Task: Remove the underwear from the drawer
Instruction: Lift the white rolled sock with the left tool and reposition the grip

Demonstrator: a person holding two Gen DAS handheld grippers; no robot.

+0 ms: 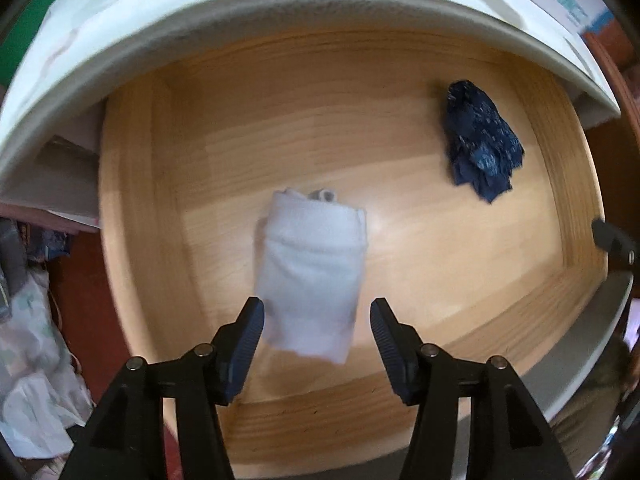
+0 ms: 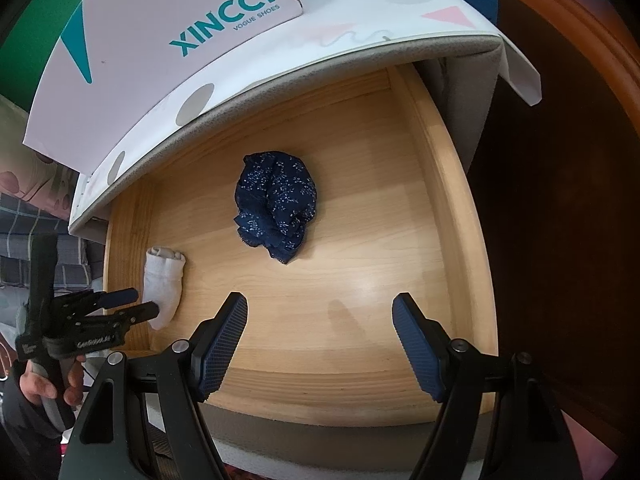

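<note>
Drawer [image 2: 436, 184]: we see a pale wood floor holding navy underwear [image 2: 276, 210], white sock [image 2: 164, 284].
Top: a shoebox lid [image 2: 160, 40] overhangs.
Tongs: left gripper [image 1: 316, 316] and right gripper [image 2: 320, 312] both gape, empty.

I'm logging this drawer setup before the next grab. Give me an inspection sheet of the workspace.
Surface: wooden drawer, pulled open.
Job's things: crumpled navy underwear lying loose on the drawer bottom.
Clutter: folded white sock near the drawer's left wall.
Grippers: left gripper open over the sock; right gripper open, nothing between its fingers.
Cables: nothing seen.
Surroundings: shoe box on the patterned top above.
</note>
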